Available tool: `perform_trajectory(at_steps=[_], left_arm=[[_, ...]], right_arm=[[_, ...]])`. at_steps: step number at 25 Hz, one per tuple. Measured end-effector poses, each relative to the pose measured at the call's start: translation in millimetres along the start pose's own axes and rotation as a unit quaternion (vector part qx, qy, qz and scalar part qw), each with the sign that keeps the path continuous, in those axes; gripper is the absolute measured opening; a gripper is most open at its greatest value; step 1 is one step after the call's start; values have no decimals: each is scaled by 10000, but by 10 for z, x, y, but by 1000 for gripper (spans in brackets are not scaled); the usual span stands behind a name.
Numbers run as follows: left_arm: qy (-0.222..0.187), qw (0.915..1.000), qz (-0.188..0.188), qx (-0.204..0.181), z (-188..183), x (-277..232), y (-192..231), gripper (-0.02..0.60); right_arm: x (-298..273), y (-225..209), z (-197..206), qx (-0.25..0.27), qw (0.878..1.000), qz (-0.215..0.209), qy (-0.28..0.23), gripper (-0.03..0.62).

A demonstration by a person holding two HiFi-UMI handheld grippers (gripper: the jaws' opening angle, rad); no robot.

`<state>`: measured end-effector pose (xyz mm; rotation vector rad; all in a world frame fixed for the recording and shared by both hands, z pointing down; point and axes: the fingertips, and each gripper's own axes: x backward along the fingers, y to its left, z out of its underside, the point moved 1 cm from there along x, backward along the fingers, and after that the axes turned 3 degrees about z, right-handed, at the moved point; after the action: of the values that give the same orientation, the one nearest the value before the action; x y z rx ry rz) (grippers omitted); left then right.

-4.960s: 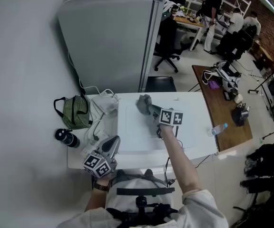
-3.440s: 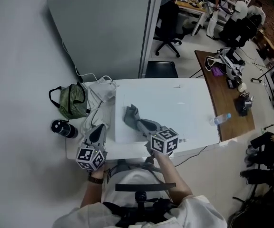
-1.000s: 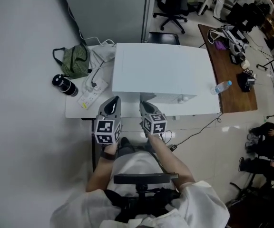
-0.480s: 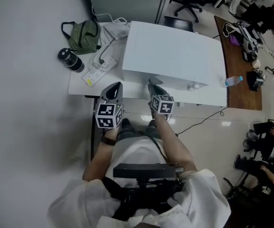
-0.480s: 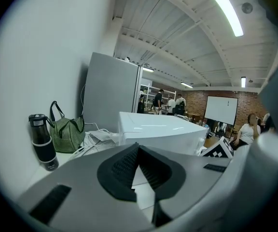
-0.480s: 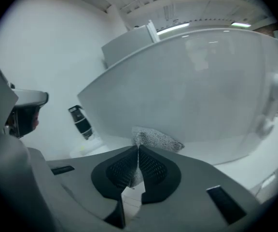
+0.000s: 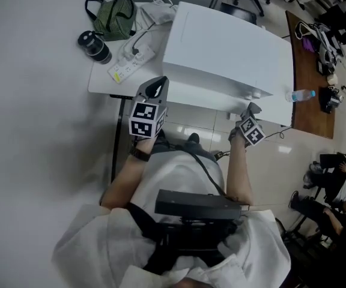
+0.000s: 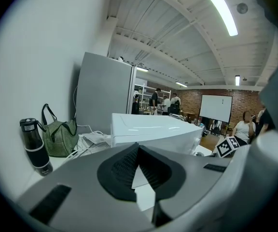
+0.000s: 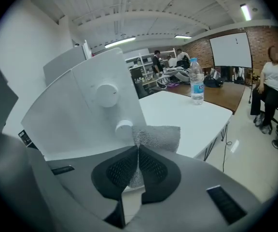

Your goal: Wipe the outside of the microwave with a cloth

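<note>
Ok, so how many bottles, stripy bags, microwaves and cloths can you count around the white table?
bottles: 2, a black bottle and a clear bottle
stripy bag: 1
microwave: 1
cloth: 1
total: 5

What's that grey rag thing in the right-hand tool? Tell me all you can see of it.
The cloth is grey, with a nubbly, towel-like weave, bunched into a small wad. The right hand-held gripper has its jaws shut on one end; the rest sticks out past the tips. It sits at the white microwave's front, right beside the lower knob; actual contact is hard to confirm.
</note>
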<state>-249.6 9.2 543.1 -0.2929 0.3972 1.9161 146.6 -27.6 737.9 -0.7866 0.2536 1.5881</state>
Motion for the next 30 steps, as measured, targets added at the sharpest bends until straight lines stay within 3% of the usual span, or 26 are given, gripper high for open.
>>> perform_trajectory(at_steps=[3,6,10,14,17,20,22,25,30], left_arm=[[18,10000,70,-7,29,12,31,24],[-59,9999,56,66,1,62,134,23],[-320,9990,-266,149,-111,288,460,23],[-448,9968,-594,303,-52,614,922,23],[-583,9941,-755,506,-20,924,1258,23],[-715,9915,-851,681,39,1157,1552,23],[-816,9896,-893,773,68,1224,1703,23],[-934,9870,-909,940,107,1253,1881,23],[-1007,9835,-966,1151,154,1197,2096,23]], right_arm=[[-149,459,136,282,9989,-332,171,6],[-299,1238,380,712,9917,-937,517,6],[-178,2588,848,1627,9596,-2074,982,6],[233,3790,1332,2639,8962,-3209,1556,6],[726,4471,1084,3528,8467,-3766,1297,6],[1187,4973,607,4390,7887,-4192,978,6],[1301,5197,224,5145,7470,-4150,710,6],[1133,5458,-306,6254,6857,-3698,444,6],[412,5861,-826,7177,6238,-2994,776,6]])
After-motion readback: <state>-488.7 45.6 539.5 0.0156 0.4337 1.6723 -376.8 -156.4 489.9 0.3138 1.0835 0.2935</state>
